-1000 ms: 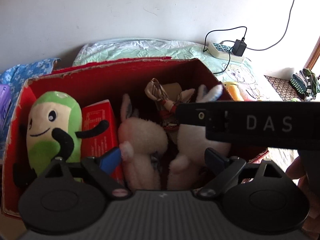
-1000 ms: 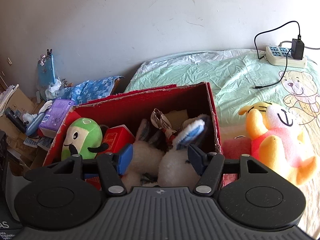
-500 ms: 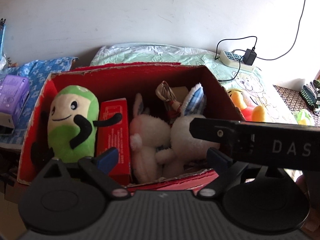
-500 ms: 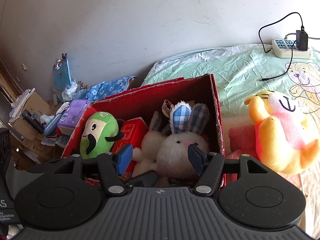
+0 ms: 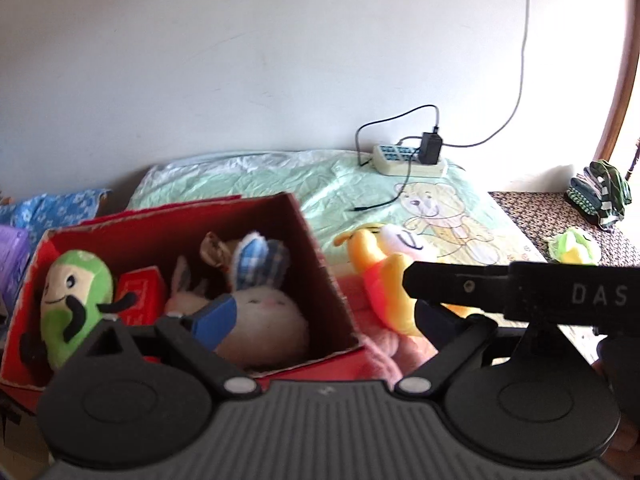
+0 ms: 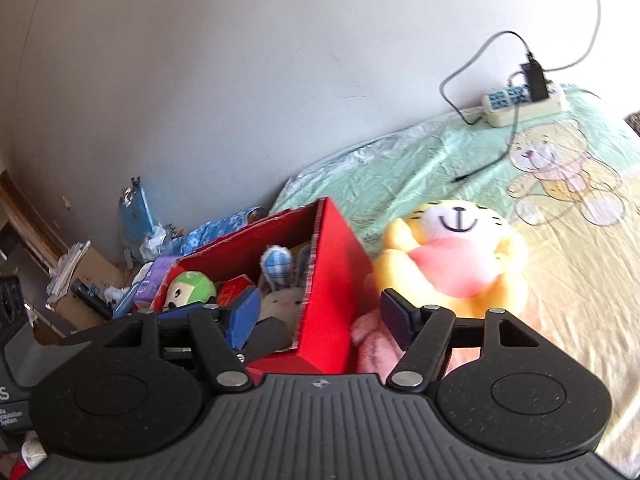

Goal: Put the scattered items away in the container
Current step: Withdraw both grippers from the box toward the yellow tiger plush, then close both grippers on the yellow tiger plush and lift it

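A red cardboard box (image 5: 320, 264) (image 6: 340, 264) stands on the bed. Inside lie a green plush (image 5: 72, 300) (image 6: 192, 288), a small red carton (image 5: 140, 292), a pale rabbit with checked ears (image 5: 264, 312) (image 6: 280, 300) and a pinkish plush. A yellow and pink tiger plush (image 6: 452, 256) (image 5: 384, 280) lies right of the box, with a pink plush (image 6: 372, 344) (image 5: 380, 356) in front of it. My left gripper (image 5: 324, 318) is open above the box's right end. My right gripper (image 6: 320, 316) is open over the box's right wall, nothing held.
A power strip (image 5: 408, 158) (image 6: 520, 100) with a charger and cable lies on the green bear-print sheet (image 5: 440, 208). Floor clutter, a purple pack (image 6: 152, 284) and cardboard sit left of the bed. Striped gloves (image 5: 600, 192) rest on a patterned surface at right.
Both grippers have pulled back and swung right, away from the box interior. The rabbit with checked ears now lies in the box, and the tiger plush has come into fuller view.
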